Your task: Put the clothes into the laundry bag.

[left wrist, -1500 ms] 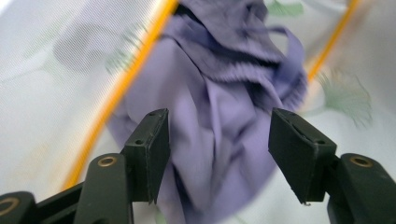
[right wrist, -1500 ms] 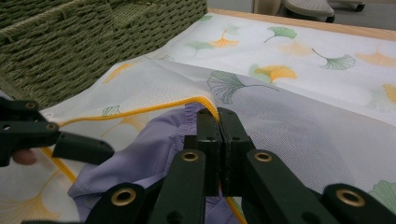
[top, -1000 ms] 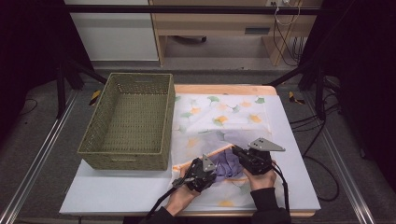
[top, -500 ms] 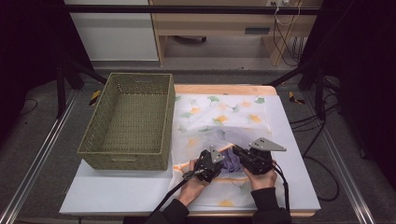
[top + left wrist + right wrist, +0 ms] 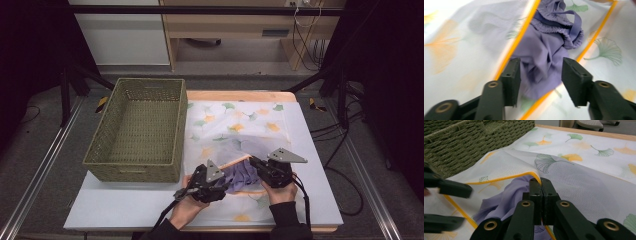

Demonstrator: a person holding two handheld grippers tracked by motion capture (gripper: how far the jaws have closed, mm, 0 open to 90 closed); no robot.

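Observation:
A white mesh bag (image 5: 235,125) printed with ginkgo leaves lies on the table, its mouth edged in orange trim (image 5: 524,32). A crumpled purple garment (image 5: 240,172) sits in that mouth, partly under the mesh. My right gripper (image 5: 252,162) is shut on the bag's orange rim (image 5: 534,174) and holds it lifted above the garment (image 5: 509,195). My left gripper (image 5: 540,67) hovers just over the purple cloth (image 5: 544,50). Its jaws have just been opening and now stand apart, with the cloth lying between and below them, unpressed.
A green woven basket (image 5: 140,125) stands on the table to the left of the bag, and its wall (image 5: 461,142) is close behind the bag's mouth. Both forearms come in from the table's front edge. A wooden desk stands beyond the table.
My left gripper pushed right toward the bag's mouth with the purple cloth, then drew back a little, and its jaws came open off the cloth. The right gripper kept still.

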